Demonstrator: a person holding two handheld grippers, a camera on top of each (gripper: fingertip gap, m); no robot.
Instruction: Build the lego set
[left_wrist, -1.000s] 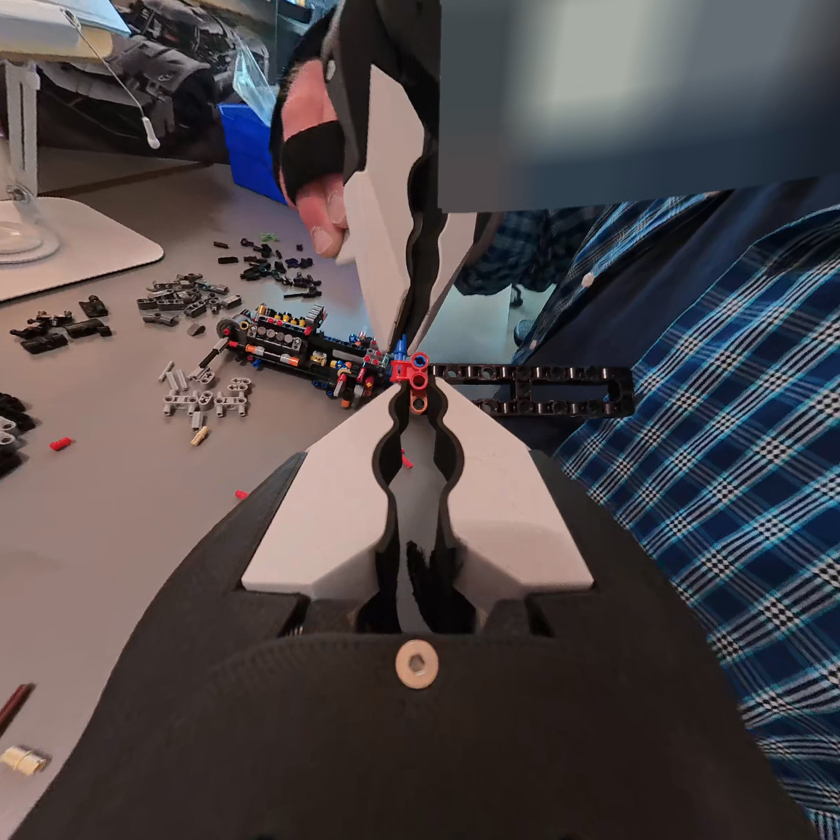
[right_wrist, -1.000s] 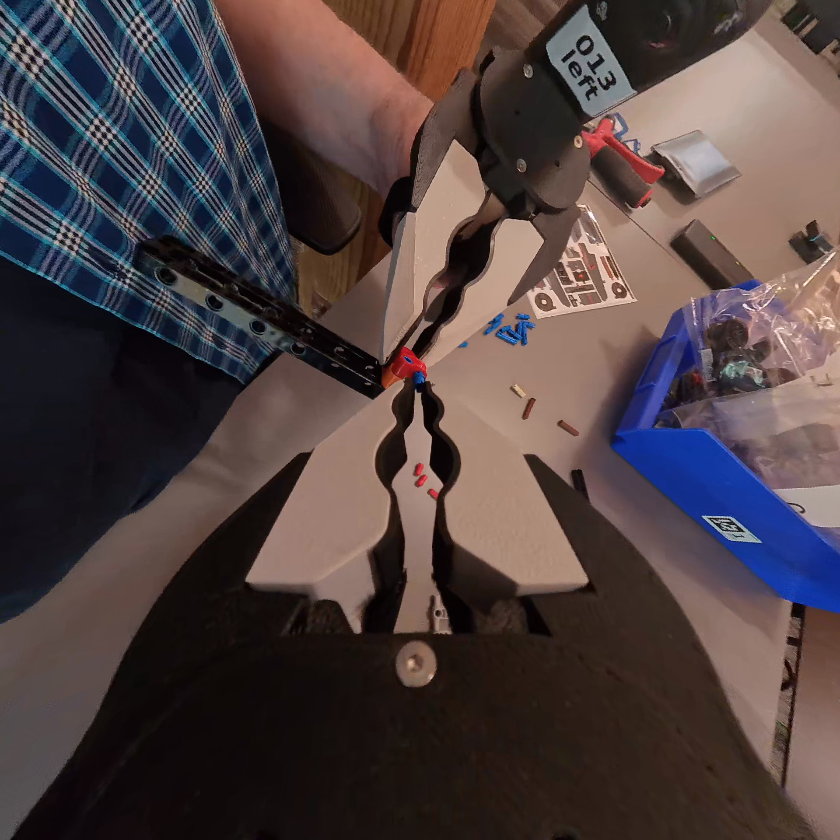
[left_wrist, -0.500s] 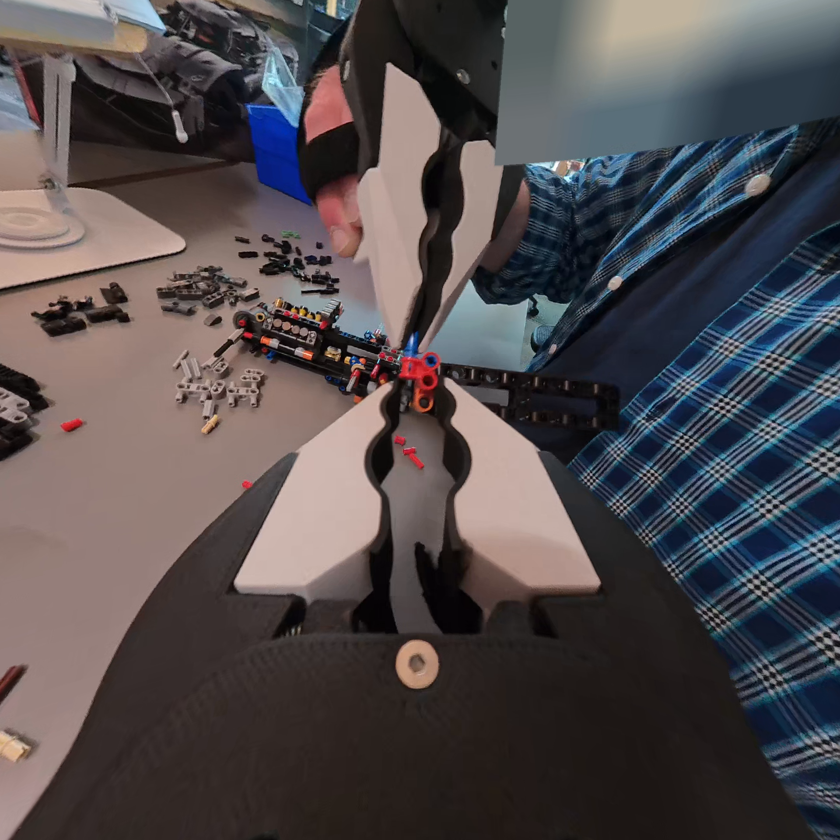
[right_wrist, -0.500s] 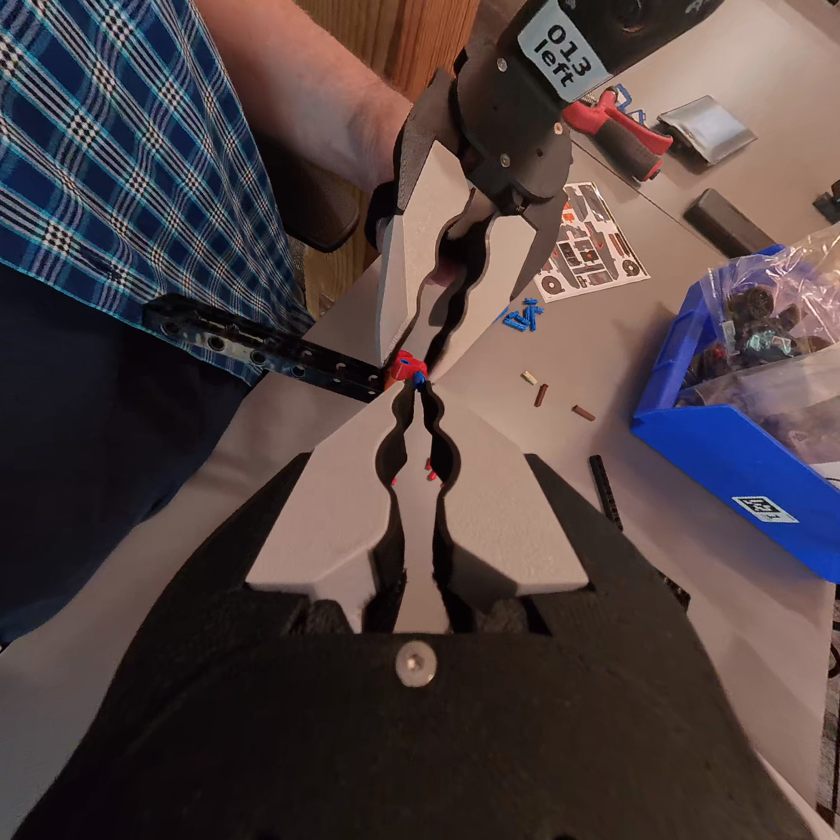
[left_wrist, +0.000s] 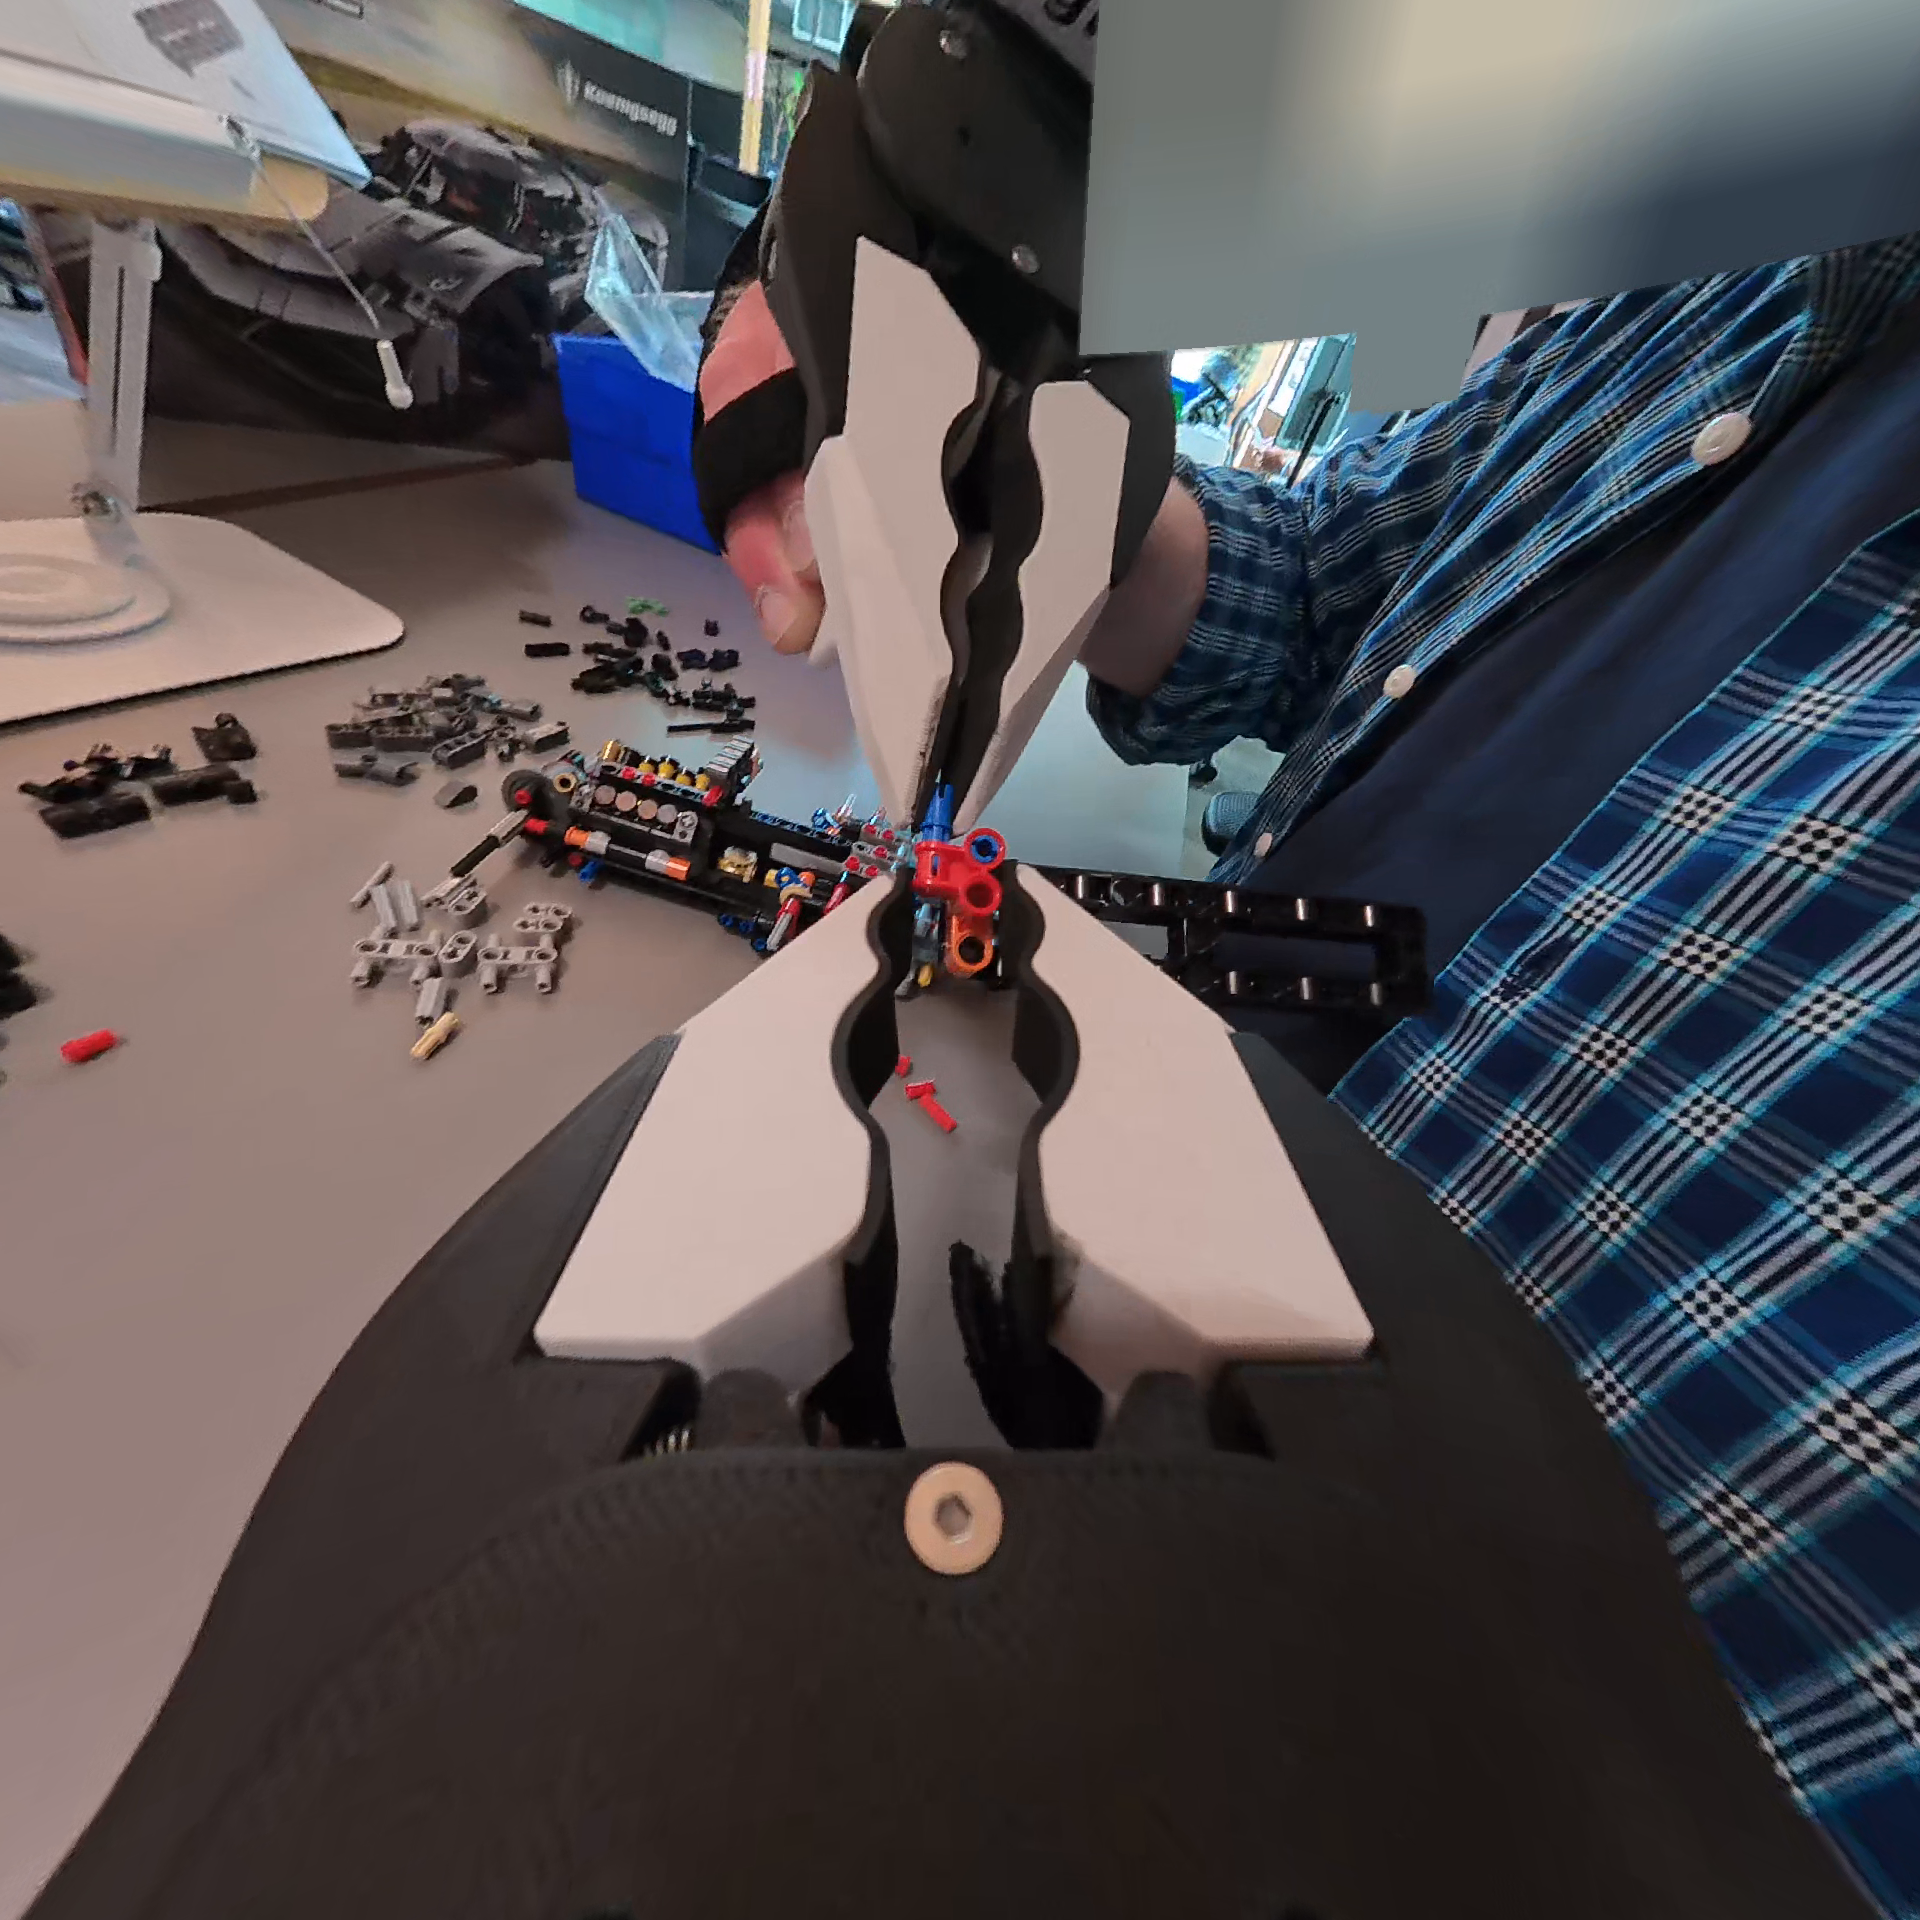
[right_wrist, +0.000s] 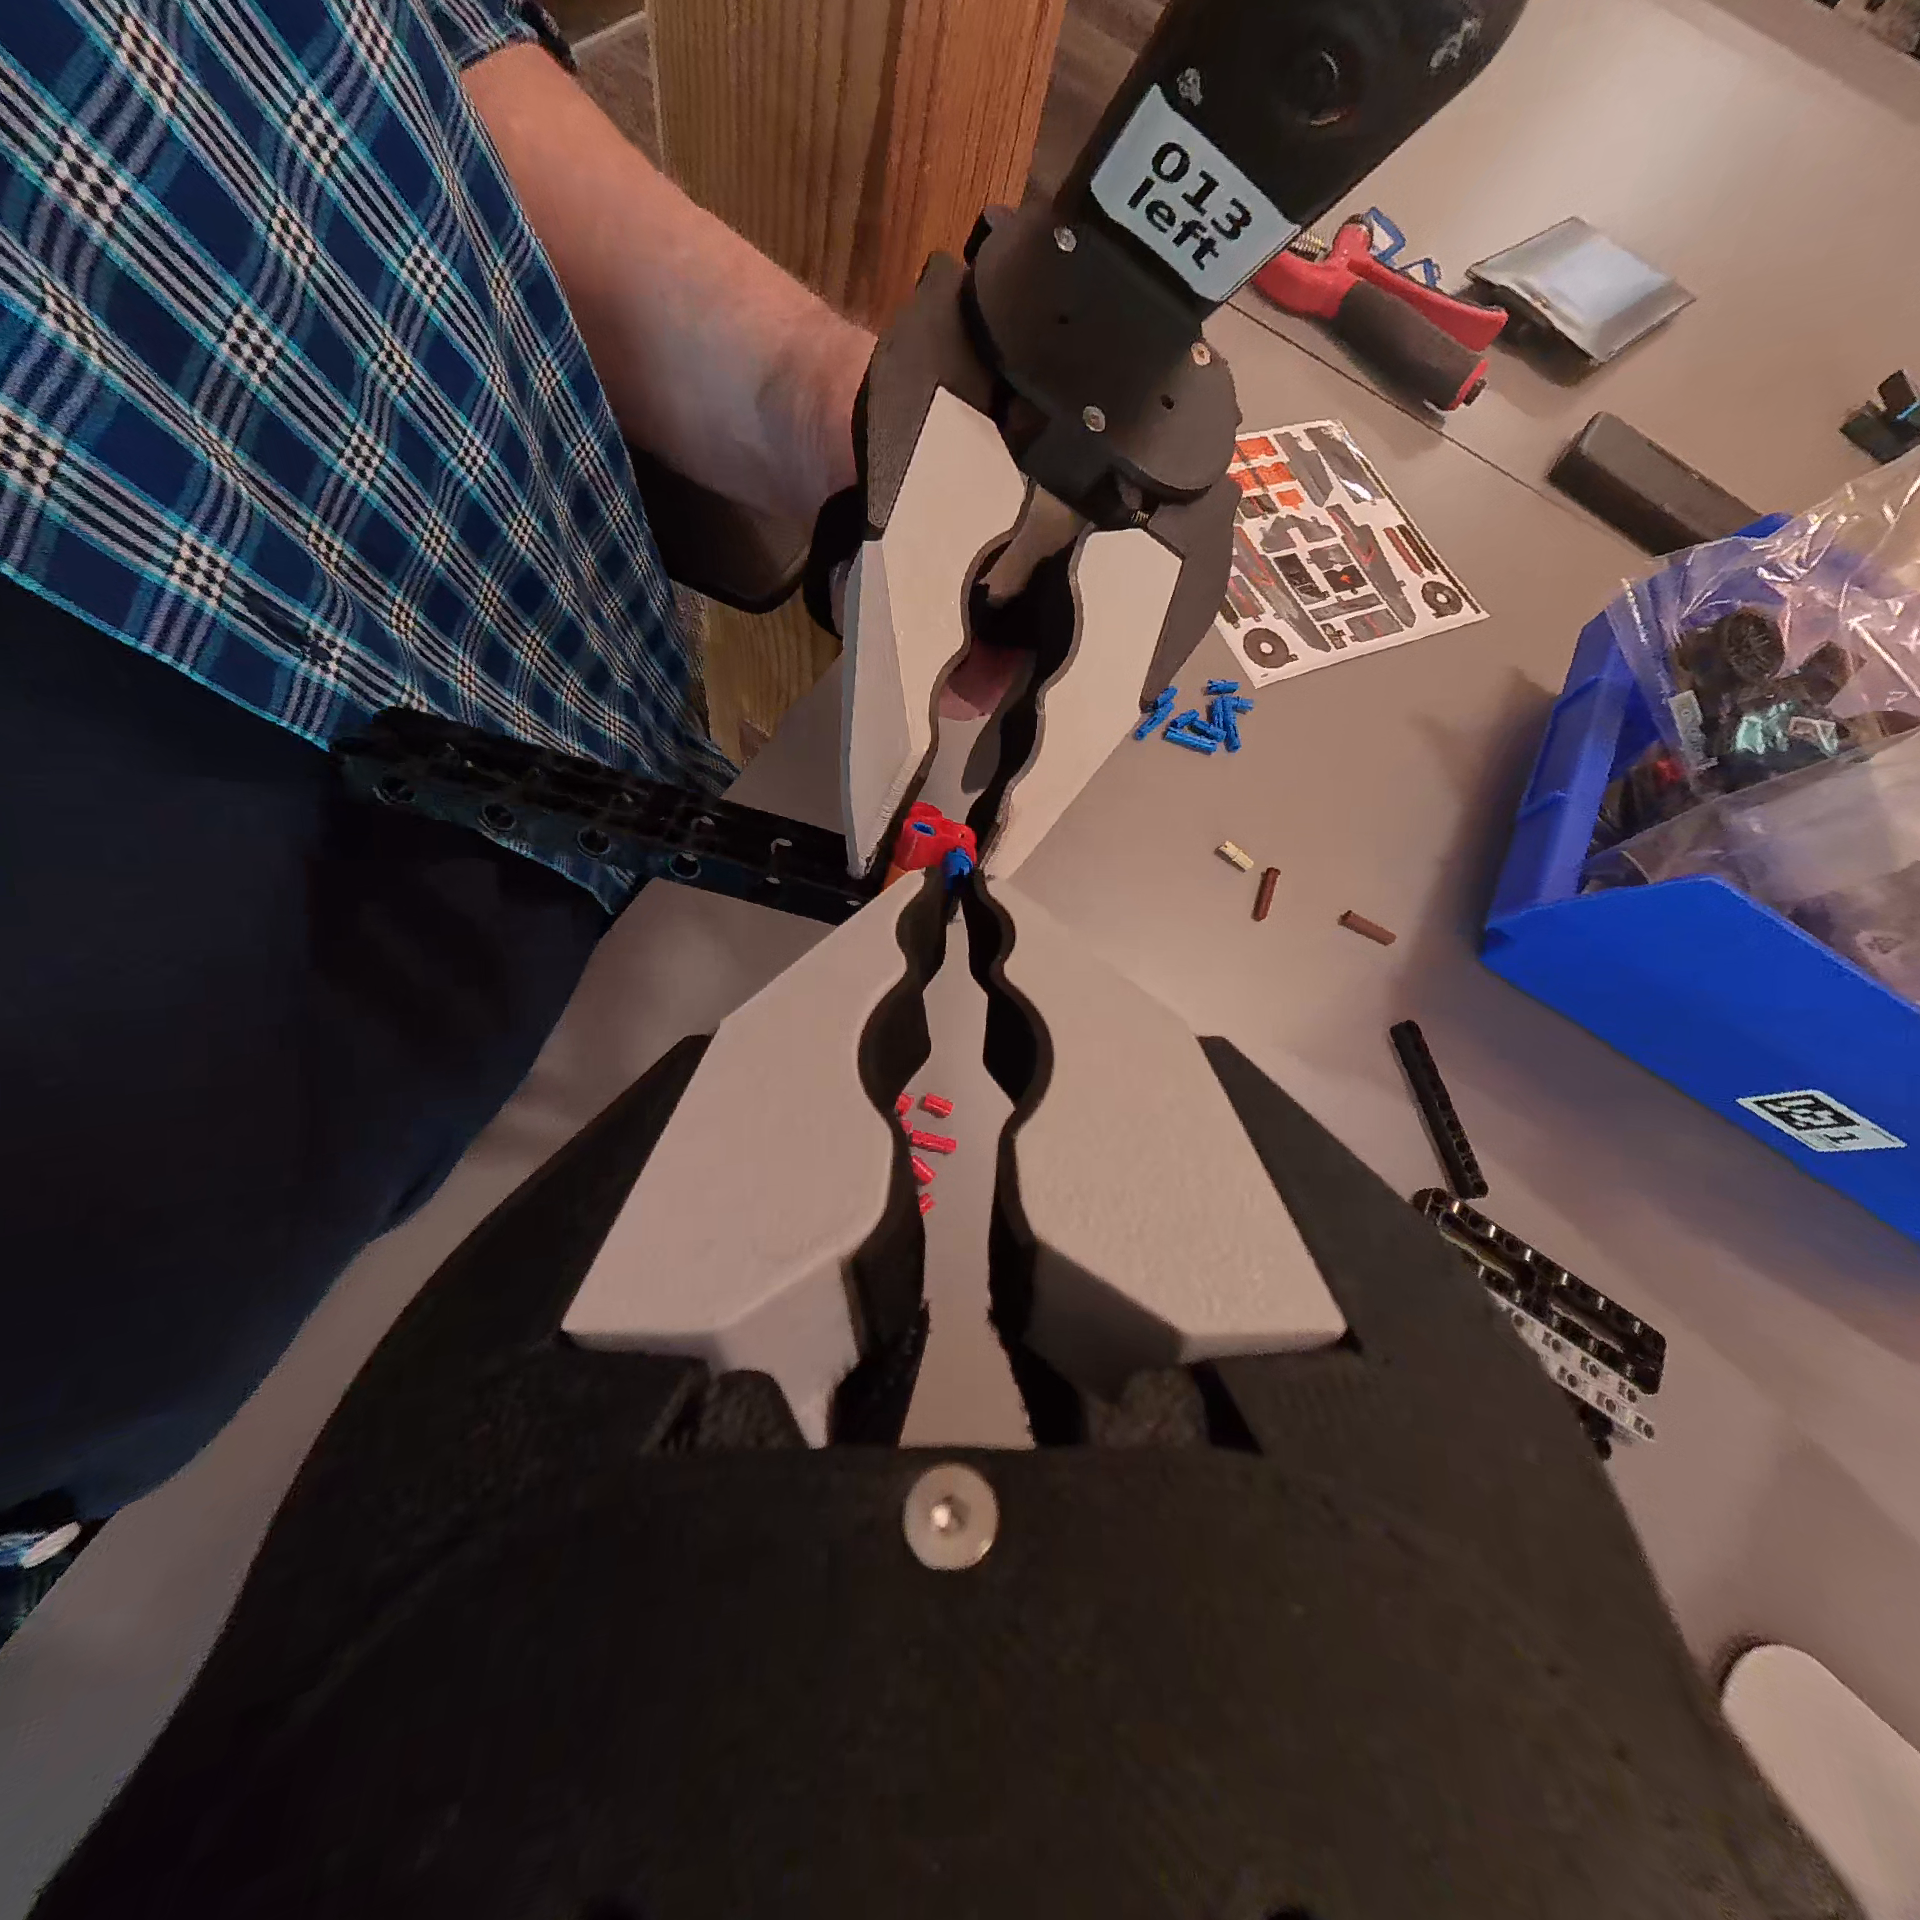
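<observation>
my left gripper (left_wrist: 951, 894) clamped red plastic connector (left_wrist: 958, 864) on black holed frame (left_wrist: 1288, 940), held above table edge. my right gripper (right_wrist: 948, 883) pinched small blue pin (right_wrist: 956, 860) at connector, seemingly not seated. long black chassis (left_wrist: 665, 842) partly built far left; loose grey pieces (left_wrist: 457, 935) unused. much left.

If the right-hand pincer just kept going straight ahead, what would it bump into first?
Most likely the red connector: the right gripper, pinching a blue pin, already points at it. The left gripper holds that piece just behind.
</observation>
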